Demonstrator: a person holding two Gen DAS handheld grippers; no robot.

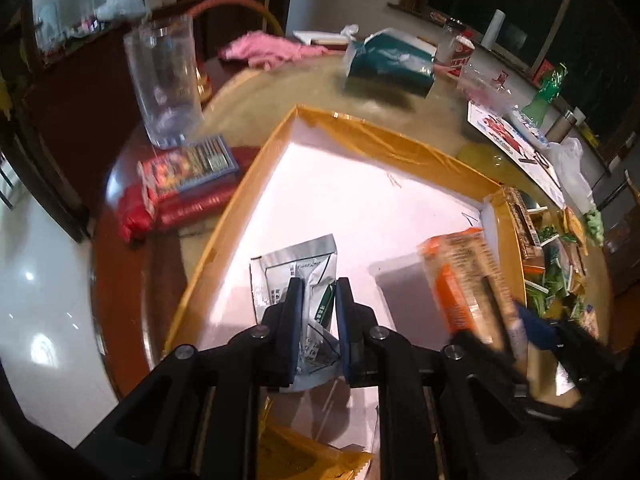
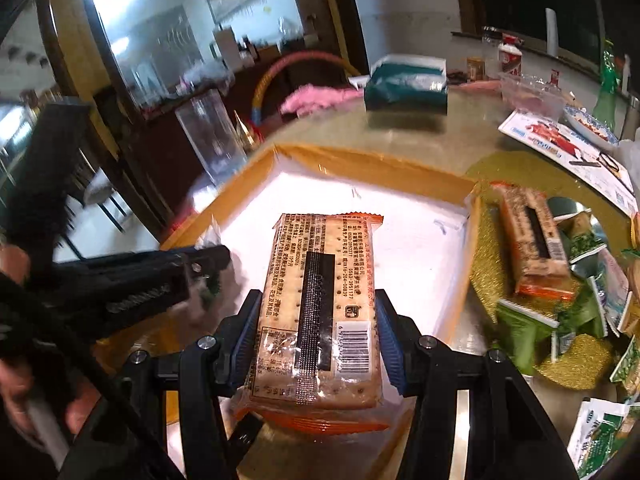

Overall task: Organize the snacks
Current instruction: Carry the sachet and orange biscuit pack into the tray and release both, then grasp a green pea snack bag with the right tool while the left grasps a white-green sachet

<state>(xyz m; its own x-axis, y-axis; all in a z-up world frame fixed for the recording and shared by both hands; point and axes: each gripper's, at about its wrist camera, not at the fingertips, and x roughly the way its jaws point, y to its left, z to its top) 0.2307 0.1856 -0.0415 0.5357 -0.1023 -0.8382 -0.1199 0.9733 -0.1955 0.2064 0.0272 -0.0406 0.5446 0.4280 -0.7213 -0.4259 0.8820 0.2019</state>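
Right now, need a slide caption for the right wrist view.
Right gripper holds a cracker pack over the box; left gripper alongside.

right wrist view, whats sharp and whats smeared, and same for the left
Right wrist view: the cracker pack in the right gripper is sharp; the left gripper is smeared. Left wrist view: the silver sachet between its fingers is crisp; the cracker pack blurs.

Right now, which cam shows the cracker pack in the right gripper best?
Right wrist view: the cracker pack sits centred and sharp between the right gripper pads, label and barcode readable, above the yellow-rimmed box. The left wrist view shows the same pack only at its right side, blurred, partly hidden.
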